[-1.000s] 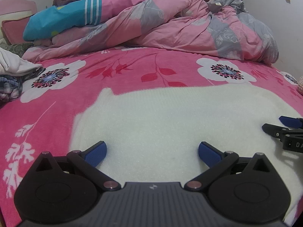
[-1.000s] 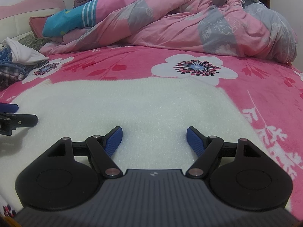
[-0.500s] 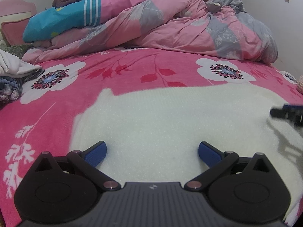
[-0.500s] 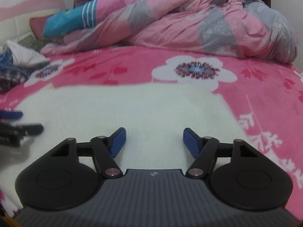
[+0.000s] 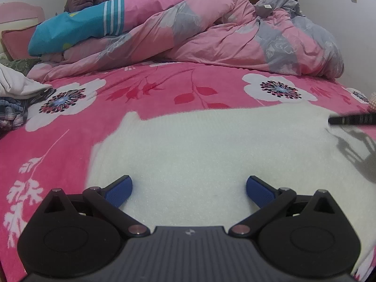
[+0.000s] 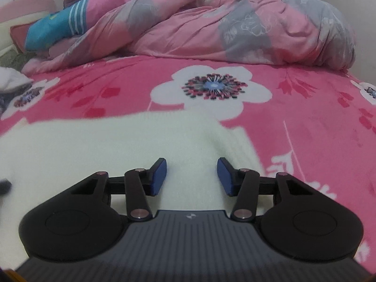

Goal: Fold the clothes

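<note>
1. Lying flat on the near part of the pink floral bedspread (image 5: 164, 89), the cream-white fuzzy knit garment (image 5: 199, 150) spans both views; its right edge (image 6: 237, 141) is raised into a ridge in the right wrist view.
2. Right gripper (image 6: 191, 172): jaws closing, cream fabric between the blue pads, no pinch visible yet. Close fully on that ridge, catch all layers, before lifting.
3. Left gripper (image 5: 189, 190): jaws wide apart over the garment's near-left part, nothing held. Best to take the matching left edge, then carry both across evenly.
4. Far side: rumpled pink-grey quilt (image 5: 235, 40); far left, loose clothes pile (image 5: 14, 98).
</note>
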